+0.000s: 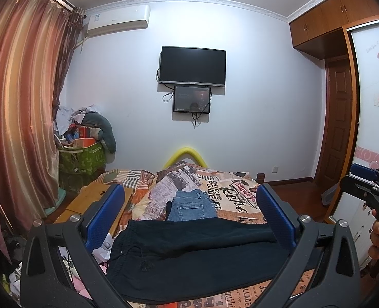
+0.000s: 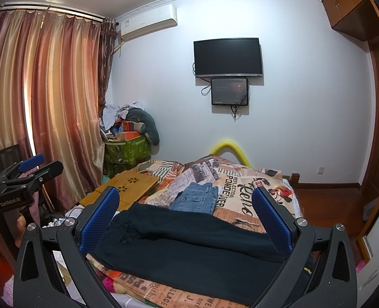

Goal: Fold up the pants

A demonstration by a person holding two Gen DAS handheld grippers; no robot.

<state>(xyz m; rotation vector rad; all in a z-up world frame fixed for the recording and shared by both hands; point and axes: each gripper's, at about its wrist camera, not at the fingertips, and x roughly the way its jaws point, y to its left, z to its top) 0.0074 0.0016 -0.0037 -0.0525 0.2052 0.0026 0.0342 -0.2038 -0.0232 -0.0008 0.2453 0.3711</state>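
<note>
Dark navy pants [image 1: 197, 251] lie flat across the near end of the bed, waistband with drawstring to the left, legs running right; they also show in the right wrist view [image 2: 189, 243]. My left gripper [image 1: 189, 210] is open and empty, held above the pants. My right gripper [image 2: 186, 210] is open and empty, also above them. Each gripper shows at the edge of the other's view: the right one [image 1: 366, 187], the left one [image 2: 27, 177].
Folded blue jeans [image 1: 192, 205] lie beyond the dark pants on the newspaper-print bedspread [image 1: 230, 192]. A wooden lap tray [image 2: 127, 187] sits on the bed's left side. Curtains and a full green basket [image 1: 81, 159] stand left; a wardrobe stands right.
</note>
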